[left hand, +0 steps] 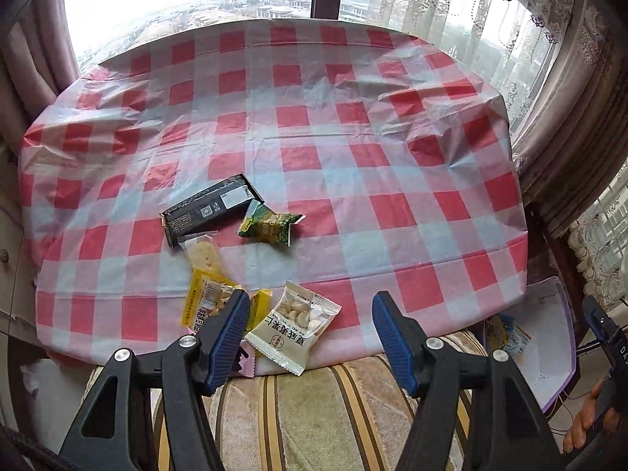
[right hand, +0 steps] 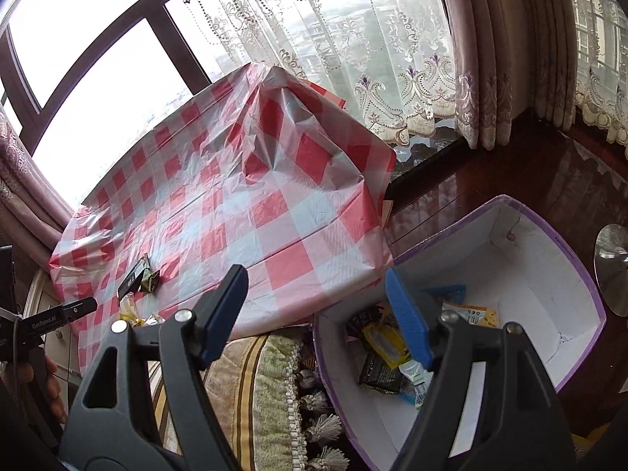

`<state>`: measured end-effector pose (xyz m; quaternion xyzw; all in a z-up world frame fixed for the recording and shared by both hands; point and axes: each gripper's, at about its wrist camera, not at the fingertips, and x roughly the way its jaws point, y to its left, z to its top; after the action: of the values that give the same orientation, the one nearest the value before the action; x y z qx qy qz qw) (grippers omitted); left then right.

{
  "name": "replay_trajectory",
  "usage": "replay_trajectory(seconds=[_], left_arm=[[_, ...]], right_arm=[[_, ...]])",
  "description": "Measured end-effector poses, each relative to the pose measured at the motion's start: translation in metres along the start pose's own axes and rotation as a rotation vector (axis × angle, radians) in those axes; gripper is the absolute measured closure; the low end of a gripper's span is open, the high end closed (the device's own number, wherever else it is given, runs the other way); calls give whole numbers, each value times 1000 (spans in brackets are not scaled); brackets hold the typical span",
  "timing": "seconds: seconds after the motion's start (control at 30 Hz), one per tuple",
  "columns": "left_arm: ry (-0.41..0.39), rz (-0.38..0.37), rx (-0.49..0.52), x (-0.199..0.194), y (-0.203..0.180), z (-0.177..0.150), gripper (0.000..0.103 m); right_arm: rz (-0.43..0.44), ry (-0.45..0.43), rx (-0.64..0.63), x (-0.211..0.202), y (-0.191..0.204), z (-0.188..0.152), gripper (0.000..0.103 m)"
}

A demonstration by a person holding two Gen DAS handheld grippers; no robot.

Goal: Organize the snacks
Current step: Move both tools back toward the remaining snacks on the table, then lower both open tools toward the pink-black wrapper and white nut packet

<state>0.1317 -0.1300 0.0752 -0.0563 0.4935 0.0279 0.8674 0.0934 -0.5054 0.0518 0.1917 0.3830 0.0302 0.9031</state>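
Observation:
Several snack packets lie at the near left of the table with the red-and-white checked cloth (left hand: 353, 180): a black bar (left hand: 210, 209), a green packet (left hand: 271, 224), a clear cracker packet (left hand: 204, 257), a yellow packet (left hand: 204, 306) and a white nut packet (left hand: 294, 327). My left gripper (left hand: 310, 333) is open and empty, just above the white nut packet at the table's front edge. My right gripper (right hand: 318, 314) is open and empty, over the left rim of a purple-edged white box (right hand: 541, 274) that holds several snack packets (right hand: 382, 353). The box also shows in the left wrist view (left hand: 549, 337).
A striped cushioned seat (left hand: 314, 412) lies below the table's front edge, with tassels (right hand: 325, 428) beside the box. Lace curtains (right hand: 373, 59) and a window stand behind the table. Dark wood floor (right hand: 490, 180) surrounds the box. A metal disc (right hand: 612, 271) is at the right.

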Motion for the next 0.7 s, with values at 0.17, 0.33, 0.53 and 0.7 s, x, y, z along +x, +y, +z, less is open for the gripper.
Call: replay_trajectory(seconds=[0.17, 0.33, 0.53, 0.7], left_arm=[[2, 33, -48, 5, 27, 2, 37], [7, 51, -85, 11, 48, 5, 37], [21, 74, -134, 22, 77, 6, 37], [28, 89, -172, 27, 101, 7, 37]], right_arm=[[11, 10, -32, 6, 15, 0, 27], [18, 22, -73, 12, 33, 1, 26], [23, 40, -127, 22, 58, 2, 25], [23, 52, -167, 28, 79, 1, 25]])
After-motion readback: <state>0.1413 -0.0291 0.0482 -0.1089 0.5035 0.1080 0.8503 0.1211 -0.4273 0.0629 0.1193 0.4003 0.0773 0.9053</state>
